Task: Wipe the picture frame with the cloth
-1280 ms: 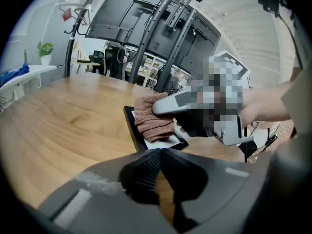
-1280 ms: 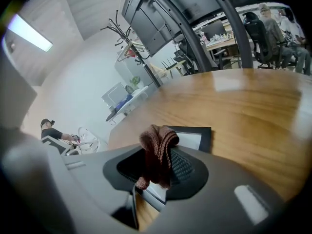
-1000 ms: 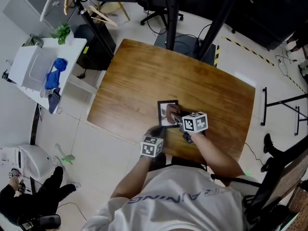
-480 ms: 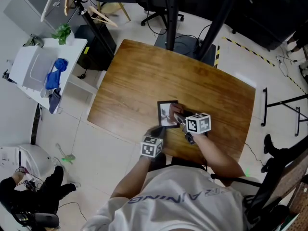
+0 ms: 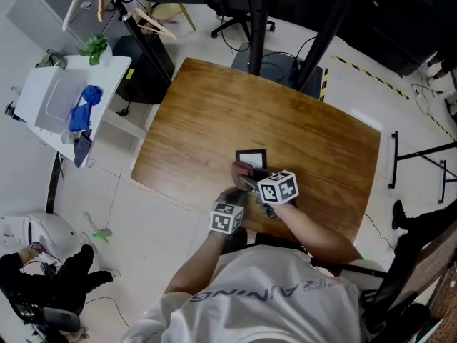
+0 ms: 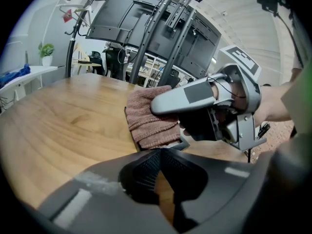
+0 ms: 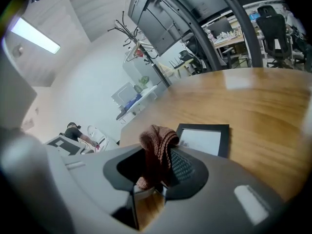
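Note:
A black picture frame (image 5: 252,156) lies flat near the front edge of the wooden table (image 5: 214,113). My right gripper (image 5: 246,181) is shut on a reddish-brown knitted cloth (image 5: 241,171), which rests on the frame's near left part. In the right gripper view the cloth (image 7: 157,140) bunches between the jaws of the right gripper (image 7: 157,160), with the frame (image 7: 204,140) just beyond. My left gripper (image 5: 232,197) sits at the frame's near edge. In the left gripper view the left gripper (image 6: 160,151) has its tips together, right below the cloth (image 6: 151,121).
A white side table (image 5: 57,106) with a blue rag (image 5: 84,106) and a small plant (image 5: 94,47) stands at the left. Black stand posts (image 5: 257,20) rise behind the table. A person (image 5: 50,291) crouches on the floor at bottom left. A chair (image 5: 414,277) stands at the right.
My right gripper has carried the cloth left and nearer across the frame, so the cloth now covers the frame's lower part. The left gripper has stayed in place.

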`<state>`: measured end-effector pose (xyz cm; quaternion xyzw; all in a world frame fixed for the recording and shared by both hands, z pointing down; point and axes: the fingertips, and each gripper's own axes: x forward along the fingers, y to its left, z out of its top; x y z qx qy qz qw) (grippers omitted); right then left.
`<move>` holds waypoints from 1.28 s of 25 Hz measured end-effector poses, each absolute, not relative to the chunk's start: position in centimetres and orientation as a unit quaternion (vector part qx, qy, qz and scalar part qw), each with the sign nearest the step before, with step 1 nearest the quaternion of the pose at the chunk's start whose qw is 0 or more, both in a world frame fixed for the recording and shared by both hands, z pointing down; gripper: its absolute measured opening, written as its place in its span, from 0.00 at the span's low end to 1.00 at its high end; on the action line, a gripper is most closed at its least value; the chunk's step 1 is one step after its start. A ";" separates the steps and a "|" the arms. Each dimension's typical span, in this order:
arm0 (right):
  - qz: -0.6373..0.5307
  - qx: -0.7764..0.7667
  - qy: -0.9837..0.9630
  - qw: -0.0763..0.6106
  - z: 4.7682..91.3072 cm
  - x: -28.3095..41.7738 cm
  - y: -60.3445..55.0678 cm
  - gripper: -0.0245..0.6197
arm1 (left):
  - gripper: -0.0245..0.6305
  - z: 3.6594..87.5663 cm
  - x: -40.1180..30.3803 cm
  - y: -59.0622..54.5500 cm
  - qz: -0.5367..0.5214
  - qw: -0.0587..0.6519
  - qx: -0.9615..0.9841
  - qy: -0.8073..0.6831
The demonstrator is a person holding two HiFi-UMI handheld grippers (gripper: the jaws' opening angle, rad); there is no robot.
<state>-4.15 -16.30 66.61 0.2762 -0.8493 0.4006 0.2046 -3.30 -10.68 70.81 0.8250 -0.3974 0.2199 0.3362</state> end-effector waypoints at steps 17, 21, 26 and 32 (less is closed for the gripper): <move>0.398 0.294 -0.837 0.234 68.6 -2.4 -15.3 0.22 | 0.04 70.8 -3.4 -10.7 0.220 0.337 0.825 -0.397; 0.398 0.308 -0.833 0.230 68.9 -0.9 -15.4 0.22 | 0.04 70.9 -3.4 -10.7 0.220 0.337 0.825 -0.397; 0.398 0.328 -0.825 0.231 68.9 1.4 -15.3 0.22 | 0.04 70.9 -3.4 -10.7 0.220 0.337 0.825 -0.397; 0.381 0.342 -0.826 0.235 68.3 3.6 -15.0 0.23 | 0.04 70.9 -3.5 -10.7 0.222 0.334 0.825 -0.399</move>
